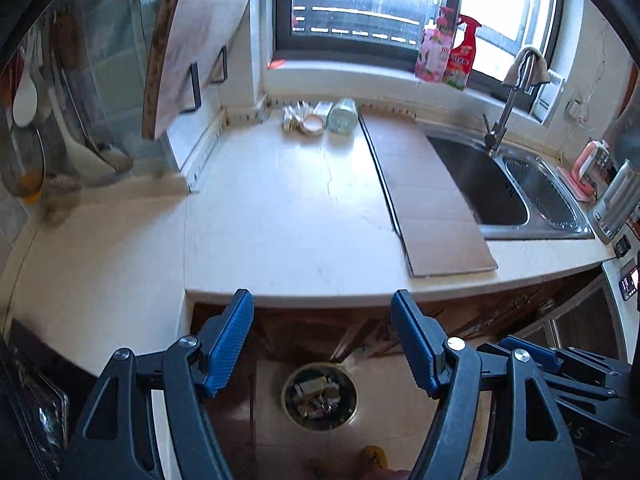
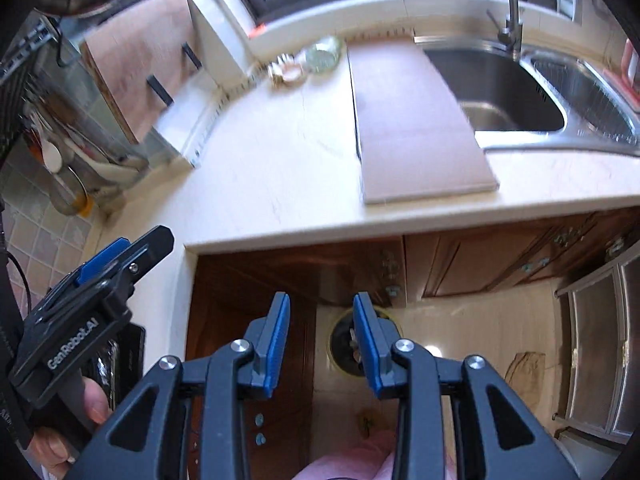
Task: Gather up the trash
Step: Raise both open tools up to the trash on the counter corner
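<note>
Both grippers empty above the trash bin [image 1: 320, 396]

The left gripper [image 1: 322, 340] stands wide, the right gripper [image 2: 322, 344] narrow, nothing held; next probably reach the small litter [image 1: 304, 118] at the counter's back.

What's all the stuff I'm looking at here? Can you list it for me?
counter: one, cream, wrapping the corner under the window
cardboard sheet: one, brown, flat on the counter beside the sink
sink: one, steel, right of the cardboard
tap: one, steel, behind the sink, a cloth draped on top
small clutter: a few pale pieces and a clear container, at the back of the counter
bottles: two, pink and red, on the window sill
trash bin: one, round, partly filled, on the floor below the counter
cabinets: brown wood, under the counter
left gripper: black with blue pads, jaws apart, empty
right gripper: same colours, narrower gap, empty
hand: one, holding the left gripper
</note>
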